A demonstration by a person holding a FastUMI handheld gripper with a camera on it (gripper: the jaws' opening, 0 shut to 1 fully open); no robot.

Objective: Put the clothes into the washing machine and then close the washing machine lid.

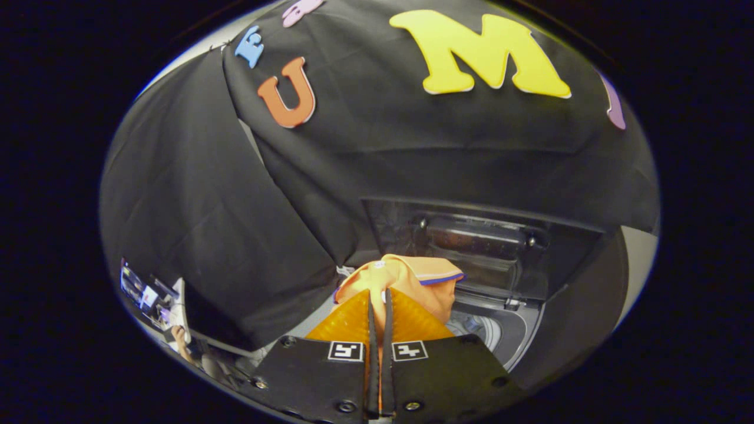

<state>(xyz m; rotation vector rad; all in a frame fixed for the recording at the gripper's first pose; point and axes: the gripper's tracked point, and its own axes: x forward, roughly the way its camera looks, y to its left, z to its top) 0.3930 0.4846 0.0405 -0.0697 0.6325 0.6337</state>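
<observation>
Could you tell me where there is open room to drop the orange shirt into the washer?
The claw is shut on the orange shirt with blue trim. Free room: the grey washer tub opening, just beyond the fingers, bordered behind by the raised dark lid. The shirt crowds its near edge.

We can't see most of the drum [471,324]: shirt [406,282] and tongs [380,294] cover it. Desk clutter [150,297] too small.

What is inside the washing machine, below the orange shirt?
The gripper is shut on the orange shirt, held over the open washing machine. Part of the pale drum shows; the shirt and fingers cover the rest.
</observation>
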